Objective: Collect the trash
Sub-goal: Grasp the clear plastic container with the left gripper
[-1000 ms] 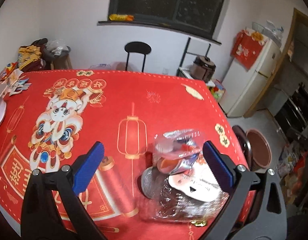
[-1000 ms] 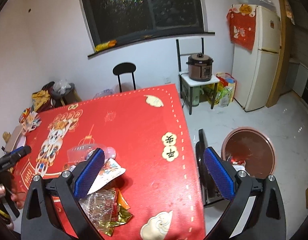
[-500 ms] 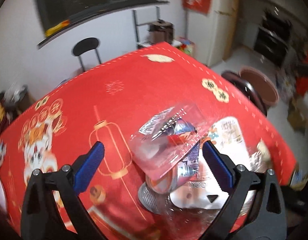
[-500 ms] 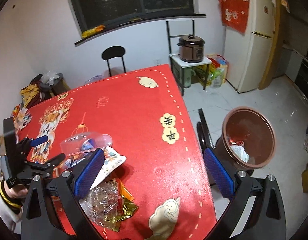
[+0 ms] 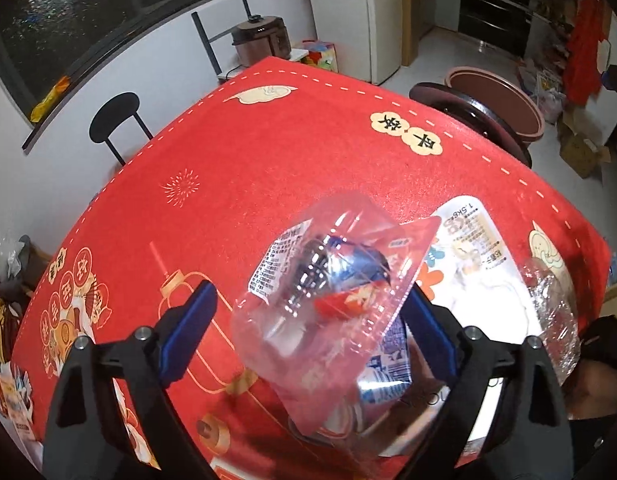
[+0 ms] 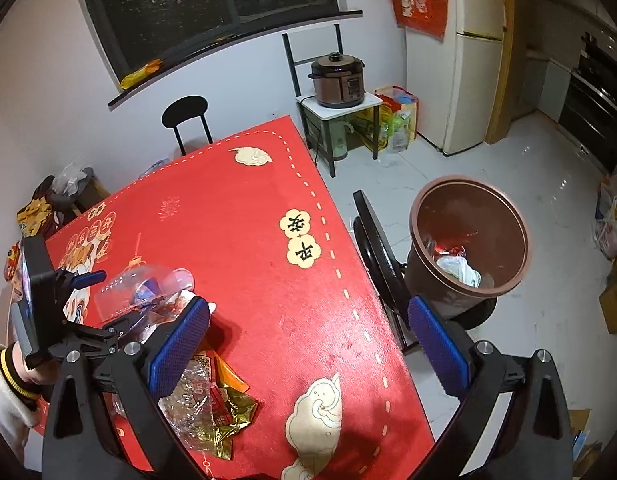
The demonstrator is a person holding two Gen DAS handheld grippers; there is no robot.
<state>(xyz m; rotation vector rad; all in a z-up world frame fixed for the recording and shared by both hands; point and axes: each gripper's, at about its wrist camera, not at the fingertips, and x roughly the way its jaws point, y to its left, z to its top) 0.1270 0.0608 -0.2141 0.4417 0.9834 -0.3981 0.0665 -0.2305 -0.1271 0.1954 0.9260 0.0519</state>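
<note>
Left gripper (image 5: 308, 332): jaws wide, just been closing slightly. Clear plastic clamshell (image 5: 328, 280) sits between the pads; contact with either pad cannot be told. Clamshell lies on the red tablecloth (image 5: 268, 152), atop a white wrapper (image 5: 480, 264).

Right gripper (image 6: 308, 344): jaws wide apart, nothing held. Crumpled foil wrappers (image 6: 212, 412) lie under its left finger. Brown bin (image 6: 468, 240) stands ahead of its right finger, on the floor.

"1.5KB" upside down on white packet (image 5: 474, 256), 平安 on tablecloth's cream cloud badges (image 6: 299, 239)
</note>
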